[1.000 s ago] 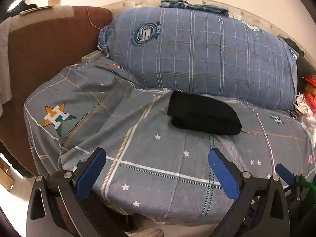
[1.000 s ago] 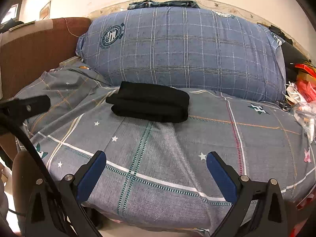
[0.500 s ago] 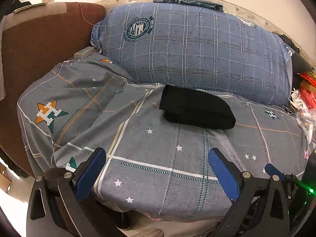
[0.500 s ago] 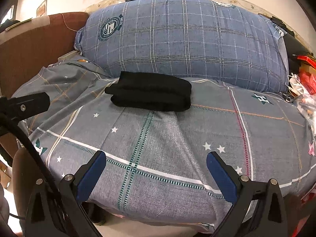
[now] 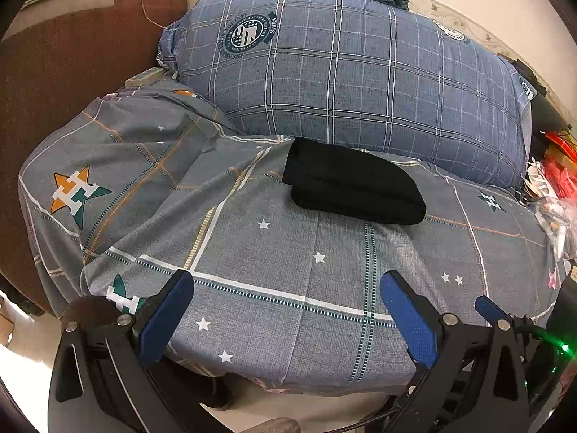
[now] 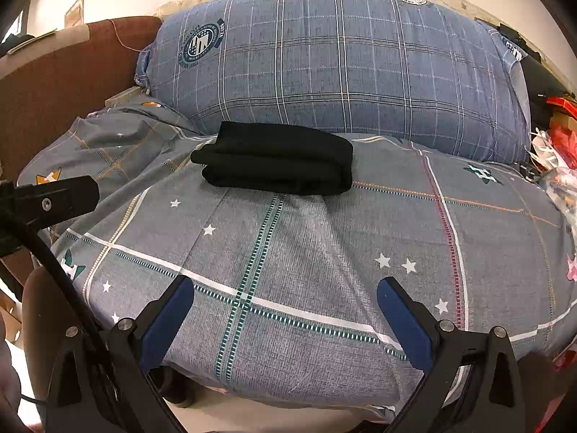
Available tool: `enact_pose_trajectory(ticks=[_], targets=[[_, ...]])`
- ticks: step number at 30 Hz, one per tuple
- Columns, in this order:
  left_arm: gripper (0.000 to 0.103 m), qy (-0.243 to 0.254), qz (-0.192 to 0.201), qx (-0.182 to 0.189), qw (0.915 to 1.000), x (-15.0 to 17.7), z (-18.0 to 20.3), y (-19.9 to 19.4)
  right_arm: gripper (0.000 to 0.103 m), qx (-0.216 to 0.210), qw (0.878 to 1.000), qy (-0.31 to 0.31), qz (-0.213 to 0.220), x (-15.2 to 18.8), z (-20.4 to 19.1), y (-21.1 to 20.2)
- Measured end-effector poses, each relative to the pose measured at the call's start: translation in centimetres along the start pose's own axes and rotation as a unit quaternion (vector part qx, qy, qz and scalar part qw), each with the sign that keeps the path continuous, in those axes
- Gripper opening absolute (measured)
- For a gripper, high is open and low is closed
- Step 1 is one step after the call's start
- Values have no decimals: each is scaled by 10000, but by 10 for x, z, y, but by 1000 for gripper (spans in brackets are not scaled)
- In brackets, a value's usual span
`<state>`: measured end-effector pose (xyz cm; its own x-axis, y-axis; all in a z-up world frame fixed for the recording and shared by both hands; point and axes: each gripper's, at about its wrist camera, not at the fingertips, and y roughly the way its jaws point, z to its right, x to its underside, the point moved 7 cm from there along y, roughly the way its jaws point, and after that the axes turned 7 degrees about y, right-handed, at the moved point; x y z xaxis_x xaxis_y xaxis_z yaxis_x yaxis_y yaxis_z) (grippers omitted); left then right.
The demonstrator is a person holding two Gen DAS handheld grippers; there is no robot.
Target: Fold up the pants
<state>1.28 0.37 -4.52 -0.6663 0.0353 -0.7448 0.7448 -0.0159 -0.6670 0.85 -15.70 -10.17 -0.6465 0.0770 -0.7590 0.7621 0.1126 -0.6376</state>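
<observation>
Pants, black cloth folded into a compact bundle, are lying mid-frame; your left gripper and right gripper are hovering low in frame, fingers apart.

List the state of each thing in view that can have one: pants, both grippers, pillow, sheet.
pants: folded into a compact bundle, lying on the sheet, held by neither gripper
left gripper: open, empty, above the sheet's near edge
right gripper: open, empty, above the sheet's near edge
pillow: lying behind the pants, jeans on top
sheet: spread flat in the middle, rumpled at the left
</observation>
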Motion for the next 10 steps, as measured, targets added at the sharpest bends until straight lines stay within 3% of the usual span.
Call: enact_pose_trajectory(ticks=[10], targets=[[103,-28,-74,31,10000,4,-1,7,103,-26,10000,37,-32,2,0,3]])
